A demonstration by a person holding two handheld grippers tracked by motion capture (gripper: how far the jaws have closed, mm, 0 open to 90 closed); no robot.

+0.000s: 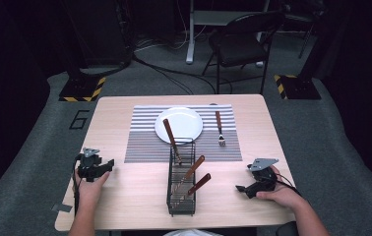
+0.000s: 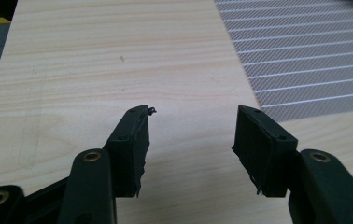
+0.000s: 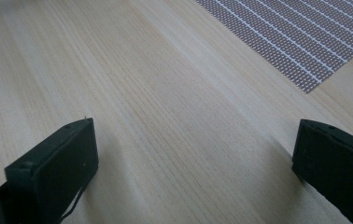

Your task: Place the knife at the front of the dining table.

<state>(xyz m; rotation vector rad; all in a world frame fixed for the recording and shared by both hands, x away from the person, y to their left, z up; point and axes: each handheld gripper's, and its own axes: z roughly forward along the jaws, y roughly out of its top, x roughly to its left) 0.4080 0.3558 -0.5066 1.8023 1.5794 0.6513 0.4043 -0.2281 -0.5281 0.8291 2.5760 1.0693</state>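
Observation:
My left gripper (image 1: 108,165) rests low over the wooden table (image 1: 125,196) near its left edge. In the left gripper view, the left gripper (image 2: 193,119) has its jaws part way apart, with bare wood between them. My right gripper (image 1: 241,189) lies near the table's front right. In the right gripper view, the right gripper (image 3: 195,133) has its jaws wide apart over bare wood. A black wire caddy (image 1: 169,196) stands between the two hands. It holds a few wooden-handled utensils (image 1: 194,169), one of them (image 1: 171,140) leaning up toward the white plate (image 1: 184,123).
A striped grey placemat (image 1: 144,142) lies at the table's far middle, under the plate. A wooden-handled fork (image 1: 219,129) lies on the mat right of the plate. The mat's corner (image 2: 314,60) is ahead of the left jaws. A folding chair (image 1: 238,44) stands beyond the table.

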